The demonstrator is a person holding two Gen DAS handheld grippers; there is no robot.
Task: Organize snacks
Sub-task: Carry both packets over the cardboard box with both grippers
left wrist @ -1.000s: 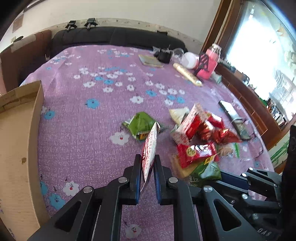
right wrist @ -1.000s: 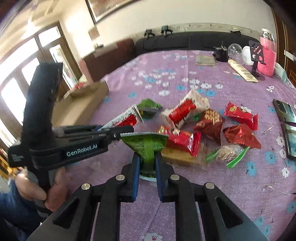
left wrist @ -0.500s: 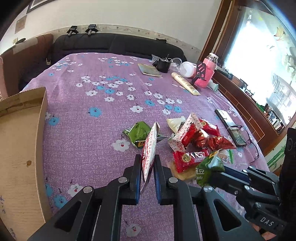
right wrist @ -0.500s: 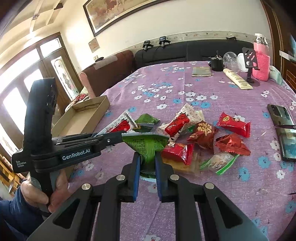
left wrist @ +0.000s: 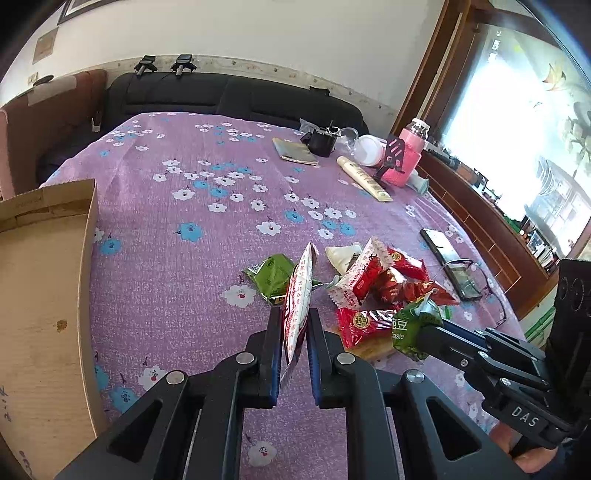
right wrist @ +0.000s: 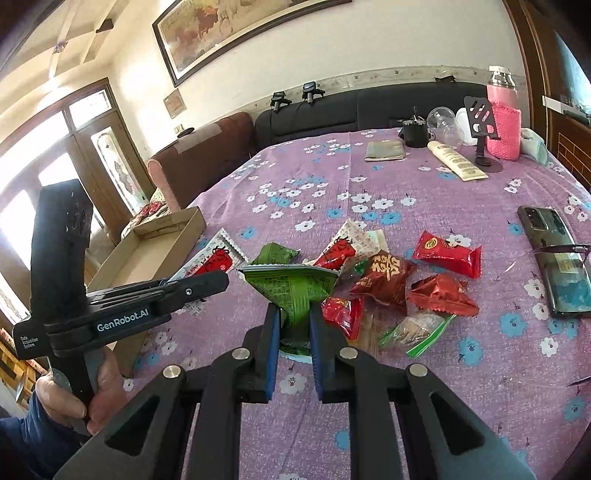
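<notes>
Purple floral cloth (left wrist: 177, 280) below — each gripper clamps one packet: red-white packet (left wrist: 298, 295) edge-up, green packet (right wrist: 291, 286) fanned upward.

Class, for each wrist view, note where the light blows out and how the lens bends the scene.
Left wrist view: the big window at right is blown out white; the purple flowered tablecloth bulges. Right wrist view: the glass doors at left glare; the framed painting curves.

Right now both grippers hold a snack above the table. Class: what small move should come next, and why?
Probably carry the left gripper, shut on the red-and-white packet, toward the cardboard box at its left; the box is open and the pile is still unsorted.
</notes>
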